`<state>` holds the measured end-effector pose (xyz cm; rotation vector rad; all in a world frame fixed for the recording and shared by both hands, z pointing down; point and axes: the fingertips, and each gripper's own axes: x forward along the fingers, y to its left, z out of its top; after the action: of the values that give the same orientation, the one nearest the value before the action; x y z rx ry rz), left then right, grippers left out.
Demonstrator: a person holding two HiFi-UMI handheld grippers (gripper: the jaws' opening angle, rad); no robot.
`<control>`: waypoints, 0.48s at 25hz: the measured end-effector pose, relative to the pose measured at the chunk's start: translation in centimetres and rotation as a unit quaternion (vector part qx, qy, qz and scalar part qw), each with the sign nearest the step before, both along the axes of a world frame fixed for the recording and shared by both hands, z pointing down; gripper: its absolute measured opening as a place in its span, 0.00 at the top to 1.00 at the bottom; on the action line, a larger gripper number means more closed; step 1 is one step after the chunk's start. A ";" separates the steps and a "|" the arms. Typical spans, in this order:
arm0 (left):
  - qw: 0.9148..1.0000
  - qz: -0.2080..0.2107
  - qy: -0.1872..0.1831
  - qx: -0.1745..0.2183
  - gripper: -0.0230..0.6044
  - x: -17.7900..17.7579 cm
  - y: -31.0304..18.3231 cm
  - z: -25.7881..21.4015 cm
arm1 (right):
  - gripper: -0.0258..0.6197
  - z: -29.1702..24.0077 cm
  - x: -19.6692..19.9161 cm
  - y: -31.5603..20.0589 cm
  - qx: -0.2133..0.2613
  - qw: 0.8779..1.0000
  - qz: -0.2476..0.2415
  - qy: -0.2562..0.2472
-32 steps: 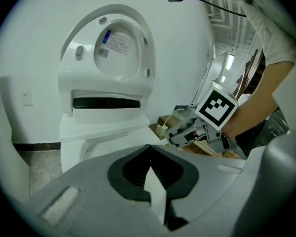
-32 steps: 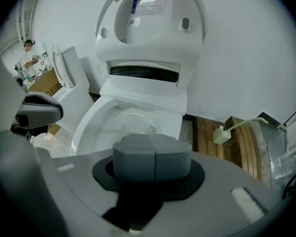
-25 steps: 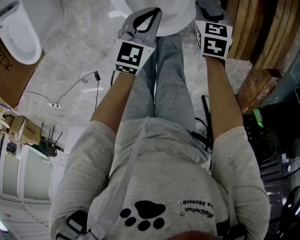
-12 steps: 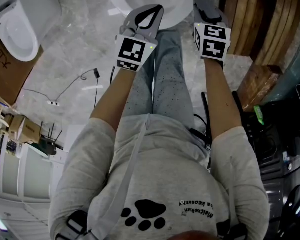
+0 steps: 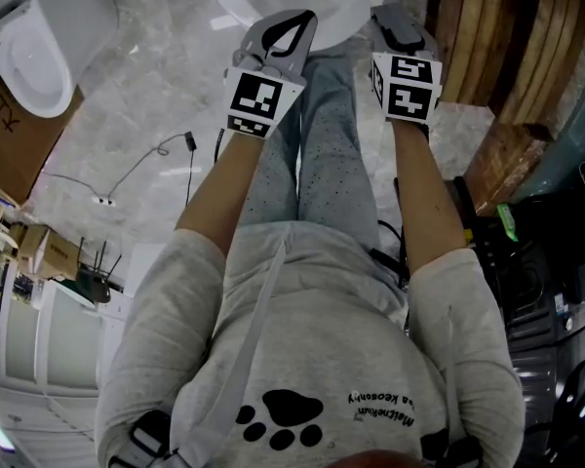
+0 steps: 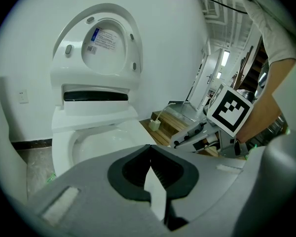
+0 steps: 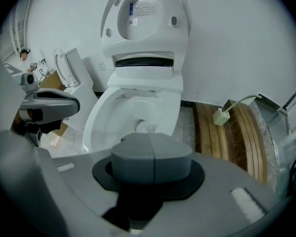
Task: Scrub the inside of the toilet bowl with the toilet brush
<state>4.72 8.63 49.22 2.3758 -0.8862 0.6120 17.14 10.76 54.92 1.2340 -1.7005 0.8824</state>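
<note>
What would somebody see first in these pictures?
A big white toilet stands straight ahead, its lid flipped up. The left gripper and right gripper both point at it, shut and holding nothing. Curved wooden boards lie on the floor beside the toilet.

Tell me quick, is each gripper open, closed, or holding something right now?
Left gripper: closed, jaw tips touching, nothing held.
Right gripper: closed, jaws pressed together, nothing held.
</note>
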 end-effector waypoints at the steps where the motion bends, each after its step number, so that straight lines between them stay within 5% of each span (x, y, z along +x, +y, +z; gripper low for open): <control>1: 1.000 0.001 0.000 -0.001 0.97 -0.1 0.2 0.1 | 0.72 0.0 -0.1 0.2 -0.001 1.000 0.000 0.000; 12: 1.000 0.006 -0.001 -0.011 0.97 -0.4 1.8 0.4 | 0.72 0.0 -1.2 2.7 -0.011 1.000 -0.002 -0.002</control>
<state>4.28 10.44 49.62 2.3636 -0.8629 0.6248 15.92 13.45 54.95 1.2150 -1.6916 0.8979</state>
